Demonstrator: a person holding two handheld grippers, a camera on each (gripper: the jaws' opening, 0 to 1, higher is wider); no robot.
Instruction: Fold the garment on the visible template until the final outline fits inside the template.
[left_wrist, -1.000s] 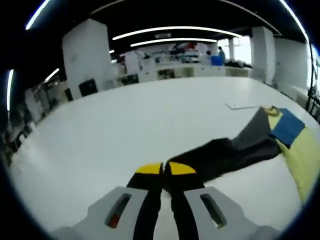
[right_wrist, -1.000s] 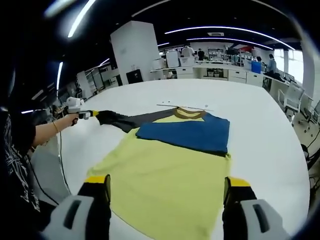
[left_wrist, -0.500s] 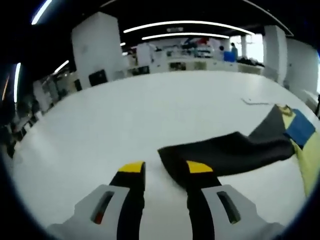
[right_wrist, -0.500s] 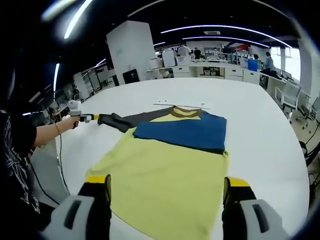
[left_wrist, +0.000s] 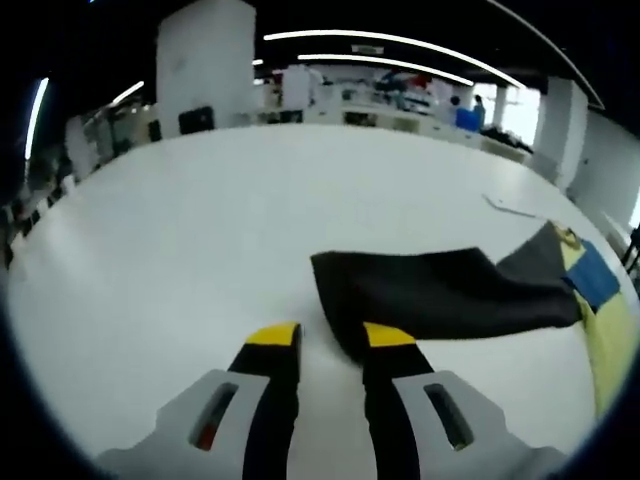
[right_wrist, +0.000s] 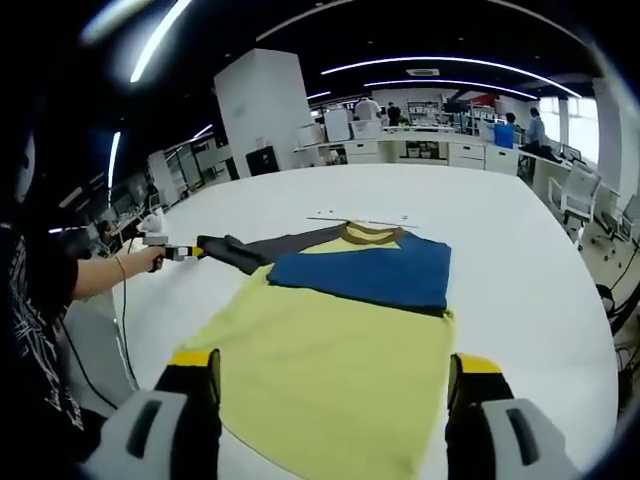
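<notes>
Two grippers work over a wide white bench (right_wrist: 520, 270) with bare room on every side of the garment (right_wrist: 340, 330). The garment lies flat, yellow body nearest the right gripper (right_wrist: 335, 375), blue panel beyond, dark sleeve (left_wrist: 440, 295) stretched out sideways. The left gripper (left_wrist: 328, 340) stands just at the sleeve's cuff end, jaws parted and released; a second ago they were clenched on it. The right gripper's jaws are spread wide, holding nothing, over the hem.
</notes>
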